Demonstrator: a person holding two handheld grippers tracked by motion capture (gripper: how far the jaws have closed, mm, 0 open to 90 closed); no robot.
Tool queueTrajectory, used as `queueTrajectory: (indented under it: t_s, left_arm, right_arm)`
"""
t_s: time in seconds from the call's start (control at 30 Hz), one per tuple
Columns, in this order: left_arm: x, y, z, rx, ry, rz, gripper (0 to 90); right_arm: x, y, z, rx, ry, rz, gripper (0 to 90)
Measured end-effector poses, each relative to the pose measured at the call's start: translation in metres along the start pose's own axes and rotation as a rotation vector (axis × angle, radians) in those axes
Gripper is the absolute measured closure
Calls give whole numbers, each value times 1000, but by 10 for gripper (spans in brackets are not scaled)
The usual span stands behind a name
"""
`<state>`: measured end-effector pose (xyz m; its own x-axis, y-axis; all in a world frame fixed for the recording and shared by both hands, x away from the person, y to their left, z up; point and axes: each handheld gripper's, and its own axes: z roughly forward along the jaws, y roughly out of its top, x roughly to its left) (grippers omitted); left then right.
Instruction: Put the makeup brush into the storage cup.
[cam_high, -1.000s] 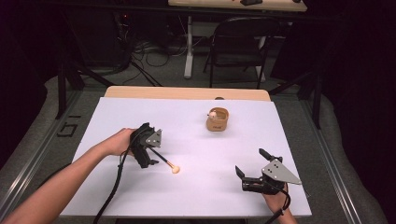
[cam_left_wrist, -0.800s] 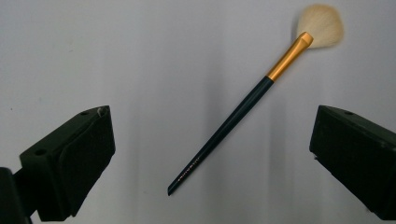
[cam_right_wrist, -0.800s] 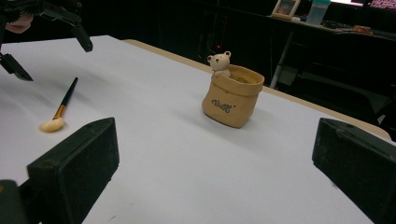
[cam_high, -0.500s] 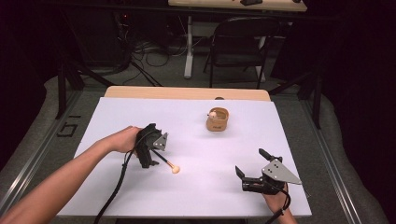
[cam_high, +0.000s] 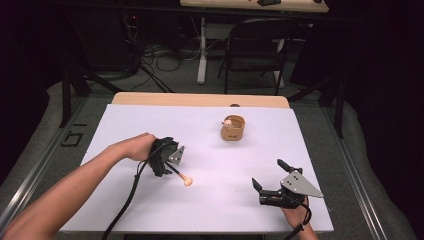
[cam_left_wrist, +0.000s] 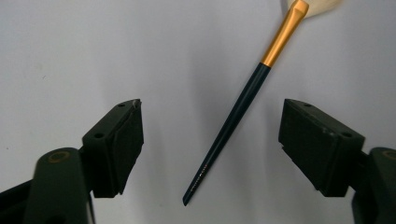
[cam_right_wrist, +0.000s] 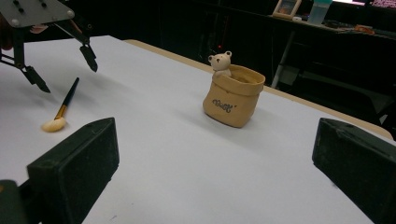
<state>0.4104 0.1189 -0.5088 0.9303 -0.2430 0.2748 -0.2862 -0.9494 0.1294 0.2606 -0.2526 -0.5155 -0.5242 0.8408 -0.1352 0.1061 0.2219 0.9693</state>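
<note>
The jaws of the left gripper (cam_left_wrist: 210, 144) have just been closing around the dark-handled, gold-ferruled makeup brush (cam_left_wrist: 243, 102) lying on the white tabletop (cam_high: 210, 210), not yet touching it; a pickup seems imminent. The right gripper (cam_high: 270, 181) rests spread.

The person's left forearm (cam_high: 75, 185) reaches in from the lower left, its hand (cam_high: 136, 147) wrapped around the black two-jaw left tool (cam_high: 172, 167), tipped downward, whose jaws have just been closing yet stand apart, pressing nothing. The black right tool (cam_high: 269, 175) with its grey three-cornered plate rests low at the lower right, jaws spread wide.
</note>
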Motion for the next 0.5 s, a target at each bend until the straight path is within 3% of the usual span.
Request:
queueTrajectory:
  t_s: [0.5]
  left_arm:
    - [3, 11, 9, 62, -87, 99, 550]
  right_arm:
    - [0, 0, 0, 8, 5, -7, 2]
